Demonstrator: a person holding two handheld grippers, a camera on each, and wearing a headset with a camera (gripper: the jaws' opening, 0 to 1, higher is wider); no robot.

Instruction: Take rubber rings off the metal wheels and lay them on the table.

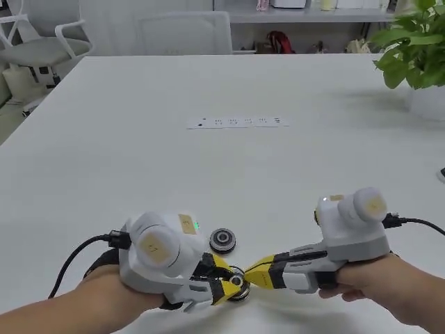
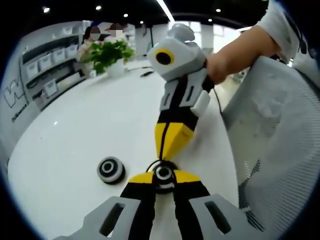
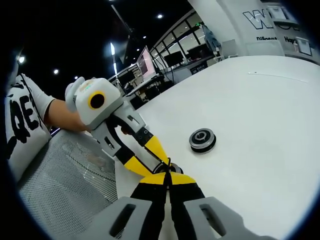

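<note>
Yellow tips meet close to the tabletop's (image 1: 139, 139) near edge. In the head view the left gripper (image 1: 226, 284) and the right gripper (image 1: 252, 277) point at each other over one small wheel (image 1: 238, 287), but the grip itself is too small to read there.

The left gripper view settles it. Its own fingers (image 2: 142, 178) are clamped on the wheel (image 2: 163, 173) from both sides. The right gripper's fingers (image 2: 172, 137) come in from the top, pressed together, with their tips on a thin black ring (image 2: 151, 164) that arcs just off the wheel's rim.

From the right gripper view, its own fingers (image 3: 182, 181) are closed with no gap and hide most of the wheel. The left gripper (image 3: 159, 161) reaches in from the left.

A second wheel (image 1: 222, 240) lies flat on the tabletop just beyond the grippers, apart from both, with dark rubber around its metal hub (image 3: 202, 140).

A mesh chair (image 2: 270, 135) sits at the near edge behind the hands.

Farther off, a white strip (image 1: 236, 123) lies mid-tabletop. A plant (image 1: 410, 42) stands toward the far right corner, and white chairs (image 1: 184, 31) sit past the far edge.
</note>
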